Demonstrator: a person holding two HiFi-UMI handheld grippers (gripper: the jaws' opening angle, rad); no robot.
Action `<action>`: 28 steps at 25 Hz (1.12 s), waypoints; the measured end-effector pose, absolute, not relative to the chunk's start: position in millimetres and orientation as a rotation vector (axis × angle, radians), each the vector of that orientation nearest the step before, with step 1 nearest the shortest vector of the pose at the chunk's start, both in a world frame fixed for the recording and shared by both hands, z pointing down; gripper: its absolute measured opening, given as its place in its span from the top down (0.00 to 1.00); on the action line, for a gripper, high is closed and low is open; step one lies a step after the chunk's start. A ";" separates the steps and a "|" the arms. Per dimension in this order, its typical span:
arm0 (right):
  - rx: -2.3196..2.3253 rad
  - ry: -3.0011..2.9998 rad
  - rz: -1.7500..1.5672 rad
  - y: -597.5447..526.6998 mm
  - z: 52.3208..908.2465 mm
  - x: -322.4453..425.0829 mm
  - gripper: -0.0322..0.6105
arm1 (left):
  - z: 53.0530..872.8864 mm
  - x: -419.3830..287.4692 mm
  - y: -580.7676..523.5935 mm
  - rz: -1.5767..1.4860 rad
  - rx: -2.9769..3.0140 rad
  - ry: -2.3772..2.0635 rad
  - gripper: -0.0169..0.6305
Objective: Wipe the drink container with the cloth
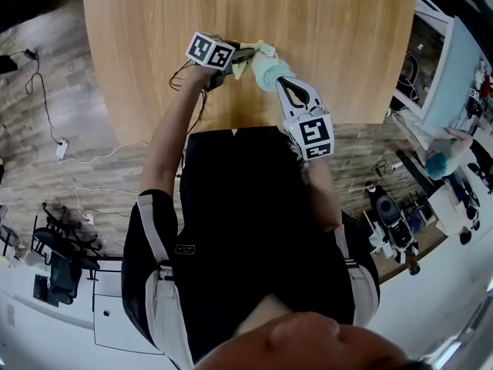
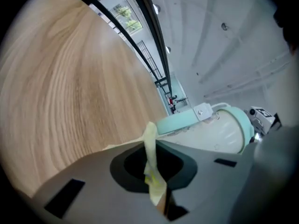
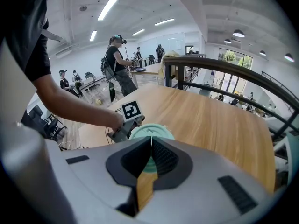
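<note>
A mint-green drink container (image 1: 267, 73) is held just above the wooden table (image 1: 308, 21), near its front edge. My left gripper (image 1: 245, 53) is shut on a pale yellow cloth (image 1: 264, 48), which rests against the container's far side. In the left gripper view the cloth (image 2: 153, 171) is pinched between the jaws, and the container's white body and mint band (image 2: 219, 129) lie just beyond. My right gripper (image 1: 284, 84) is shut on the container from the near side. In the right gripper view the round mint lid (image 3: 150, 130) shows just past the closed jaws.
The table's front edge runs close to the person's body. Cables (image 1: 62, 149) trail over the wood-pattern floor on the left. Chairs and equipment (image 1: 397, 226) stand on the right. Other people (image 3: 117, 64) stand far off past the table, and a dark railing (image 3: 224, 71) lies beyond it.
</note>
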State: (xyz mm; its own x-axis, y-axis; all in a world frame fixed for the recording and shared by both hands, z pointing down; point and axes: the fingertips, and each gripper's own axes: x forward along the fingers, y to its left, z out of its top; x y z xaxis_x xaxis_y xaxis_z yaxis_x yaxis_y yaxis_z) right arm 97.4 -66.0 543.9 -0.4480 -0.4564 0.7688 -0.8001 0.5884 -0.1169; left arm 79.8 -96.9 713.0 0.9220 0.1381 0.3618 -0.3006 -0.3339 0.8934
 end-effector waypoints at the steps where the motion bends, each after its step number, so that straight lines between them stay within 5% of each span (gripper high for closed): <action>1: 0.999 -2.099 0.615 -66.0 544.1 98.6 0.90 | 712.4 78.6 -97.0 0.415 1.846 -0.157 0.93; 28: 0.731 -2.149 0.611 -78.8 558.9 98.3 0.90 | 597.1 51.0 -56.7 -0.548 1.461 -0.656 0.93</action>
State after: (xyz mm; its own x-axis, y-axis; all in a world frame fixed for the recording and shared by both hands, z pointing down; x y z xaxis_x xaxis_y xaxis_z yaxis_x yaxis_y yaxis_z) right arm 98.3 -78.8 558.9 -0.5382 -0.2995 0.7878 -0.6690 0.7203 -0.1832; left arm 51.0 -56.7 597.1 0.7139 -0.6966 0.0711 -0.0536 0.0469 0.9975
